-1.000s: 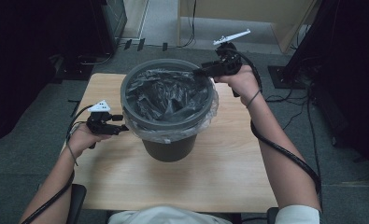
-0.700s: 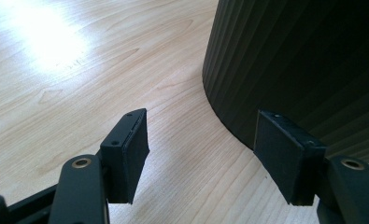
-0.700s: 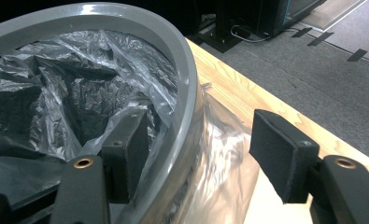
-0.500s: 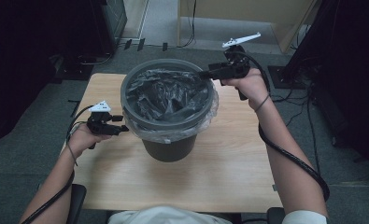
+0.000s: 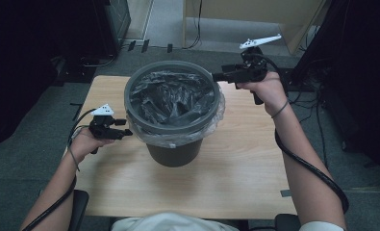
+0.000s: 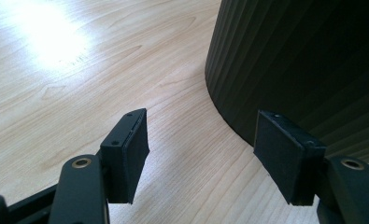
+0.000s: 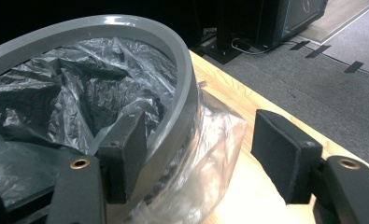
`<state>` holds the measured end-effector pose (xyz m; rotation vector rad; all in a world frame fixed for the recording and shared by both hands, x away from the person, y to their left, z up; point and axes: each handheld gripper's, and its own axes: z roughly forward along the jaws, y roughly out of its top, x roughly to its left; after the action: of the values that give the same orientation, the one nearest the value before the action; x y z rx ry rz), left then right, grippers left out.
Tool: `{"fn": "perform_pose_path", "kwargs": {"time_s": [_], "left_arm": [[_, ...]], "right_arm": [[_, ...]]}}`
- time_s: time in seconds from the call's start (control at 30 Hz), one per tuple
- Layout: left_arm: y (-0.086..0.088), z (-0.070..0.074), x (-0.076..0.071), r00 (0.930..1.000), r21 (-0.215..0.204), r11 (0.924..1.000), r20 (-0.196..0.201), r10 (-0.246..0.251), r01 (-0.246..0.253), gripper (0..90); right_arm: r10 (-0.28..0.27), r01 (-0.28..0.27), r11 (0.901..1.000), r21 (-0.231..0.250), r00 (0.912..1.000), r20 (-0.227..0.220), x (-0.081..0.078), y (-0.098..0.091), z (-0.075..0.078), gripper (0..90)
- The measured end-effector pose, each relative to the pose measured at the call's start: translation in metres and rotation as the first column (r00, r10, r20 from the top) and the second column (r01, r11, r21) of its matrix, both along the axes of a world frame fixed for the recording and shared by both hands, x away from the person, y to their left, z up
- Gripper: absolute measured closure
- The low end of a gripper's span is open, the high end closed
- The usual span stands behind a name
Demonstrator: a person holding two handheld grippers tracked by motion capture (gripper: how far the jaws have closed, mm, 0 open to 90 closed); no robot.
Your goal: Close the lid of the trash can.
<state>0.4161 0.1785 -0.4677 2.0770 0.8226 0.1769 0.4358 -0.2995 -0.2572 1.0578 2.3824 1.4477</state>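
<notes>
A dark bin (image 5: 174,144) stands in the middle of the wooden table (image 5: 235,173). It has a grey ring (image 5: 130,108) on top and a crinkly bag (image 5: 171,96) inside, with clear plastic (image 5: 216,118) hanging out under the ring.

The right gripper (image 5: 217,76) was at the far right edge of the ring a second ago. Since then it has lifted a bit and moved back and to the right. Its tips now sit right by the ring's edge. In the right gripper view its jaws are wide apart, one over the bag side of the ring (image 7: 182,93) and one outside it, and they hold nothing.

The left gripper (image 5: 127,132) has stayed in the same spot, low by the bin's left side. Its jaws are wide apart too, just beside the ribbed wall of the bin (image 6: 303,60), holding nothing.

No words or labels can be read anywhere.
</notes>
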Motion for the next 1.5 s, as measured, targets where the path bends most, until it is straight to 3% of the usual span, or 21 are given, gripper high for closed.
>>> {"fn": "perform_pose_path", "kwargs": {"time_s": [0.33, 0.8, 1.0, 1.27, 1.37, 1.4, 1.5], "left_arm": [[0.000, -0.001, 0.000, 1.0000, 0.005, 1.0000, -0.006, 0.001, -0.001, 34.7], [0.000, -0.002, 0.001, 0.9999, 0.006, 1.0000, -0.009, 0.007, -0.007, 34.8], [0.000, -0.003, 0.001, 0.9999, 0.003, 0.9999, -0.007, 0.012, -0.012, 34.7], [0.000, -0.003, 0.001, 0.9999, 0.007, 0.9999, -0.010, 0.013, -0.013, 34.7], [0.000, -0.004, 0.001, 0.9999, 0.006, 0.9999, -0.010, 0.013, -0.013, 34.7], [0.000, -0.004, 0.001, 0.9999, 0.007, 0.9999, -0.010, 0.013, -0.013, 34.7], [0.000, -0.004, 0.001, 0.9999, 0.007, 0.9999, -0.009, 0.012, -0.012, 34.7]], "right_arm": [[-0.003, 0.005, 0.9993, -0.038, 0.9994, 0.034, -0.010, -0.012, 0.000, 34.8], [-0.028, 0.030, 0.9984, -0.048, 0.9988, 0.040, -0.019, -0.031, -0.010, 33.1], [-0.036, 0.040, 0.9964, -0.074, 0.9976, 0.060, -0.025, -0.037, -0.021, 29.7], [-0.066, 0.071, 0.9952, -0.068, 0.9953, 0.070, -0.028, -0.038, -0.031, 29.1], [-0.065, 0.069, 0.9959, -0.058, 0.9958, 0.066, -0.029, -0.038, -0.035, 25.6], [-0.038, 0.041, 0.9981, -0.047, 0.9978, 0.054, -0.028, -0.038, -0.039, 22.8], [-0.050, 0.053, 0.9969, -0.058, 0.9974, 0.052, -0.029, -0.038, -0.044, 22.8]]}}
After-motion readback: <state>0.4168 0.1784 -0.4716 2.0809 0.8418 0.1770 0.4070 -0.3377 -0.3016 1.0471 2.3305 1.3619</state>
